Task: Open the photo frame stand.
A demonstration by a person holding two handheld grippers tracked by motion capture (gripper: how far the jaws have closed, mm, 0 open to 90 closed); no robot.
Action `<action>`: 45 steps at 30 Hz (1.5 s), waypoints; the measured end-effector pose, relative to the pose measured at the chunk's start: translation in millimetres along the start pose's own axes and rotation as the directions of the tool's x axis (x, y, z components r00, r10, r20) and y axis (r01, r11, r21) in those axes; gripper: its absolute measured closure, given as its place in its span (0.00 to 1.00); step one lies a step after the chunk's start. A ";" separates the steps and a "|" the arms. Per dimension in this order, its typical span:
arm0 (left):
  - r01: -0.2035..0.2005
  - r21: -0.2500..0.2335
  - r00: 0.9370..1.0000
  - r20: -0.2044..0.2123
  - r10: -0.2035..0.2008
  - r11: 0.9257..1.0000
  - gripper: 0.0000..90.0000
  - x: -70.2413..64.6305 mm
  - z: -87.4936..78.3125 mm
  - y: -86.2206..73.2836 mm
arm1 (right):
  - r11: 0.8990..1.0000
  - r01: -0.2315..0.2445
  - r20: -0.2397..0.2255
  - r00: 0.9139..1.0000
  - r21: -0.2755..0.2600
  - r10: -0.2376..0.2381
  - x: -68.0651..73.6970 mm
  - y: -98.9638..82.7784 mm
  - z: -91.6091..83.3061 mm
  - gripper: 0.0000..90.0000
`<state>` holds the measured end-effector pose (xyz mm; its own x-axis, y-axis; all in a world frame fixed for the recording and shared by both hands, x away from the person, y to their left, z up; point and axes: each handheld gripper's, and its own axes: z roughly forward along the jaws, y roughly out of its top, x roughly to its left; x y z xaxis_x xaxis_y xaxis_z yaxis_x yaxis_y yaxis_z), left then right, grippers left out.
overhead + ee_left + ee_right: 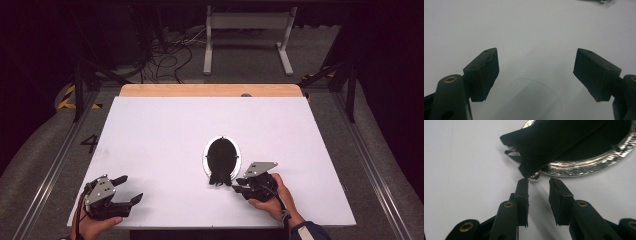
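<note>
An oval silver-rimmed tray (205,159) lies on the white table (165,130), right of centre. A black cloth (220,156) covers it and hangs over its near end. In the right gripper view the cloth (554,142) drapes past the shiny rim (586,163), and a small shiny knob (534,177) peeks out below it. My right gripper (236,188) (539,183) sits just short of that end, its jaws a narrow gap apart and holding nothing. At the table's front left, my left gripper (131,189) (536,67) stands wide open over bare surface.
A wooden strip (210,90) runs along the table's far edge. Beyond it on the floor stand a white frame (247,40) and loose cables (170,55). A thin curved hair (536,83) lies on the table under the left gripper.
</note>
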<state>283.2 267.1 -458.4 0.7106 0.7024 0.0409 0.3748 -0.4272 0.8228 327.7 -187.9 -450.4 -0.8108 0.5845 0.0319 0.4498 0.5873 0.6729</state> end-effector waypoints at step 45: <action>-0.044 0.066 0.999 0.032 0.042 0.997 0.22 0.3 23.3 8.4 | 0.925 -0.371 -0.312 0.891 -0.078 0.331 -31.0 7.9 18.9 0.62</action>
<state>300.4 250.4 -464.7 0.7443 0.6654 0.0568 0.3819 -0.4940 0.7811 363.4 -190.9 -460.1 -0.6901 0.5401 0.4817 0.6880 0.2829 0.6683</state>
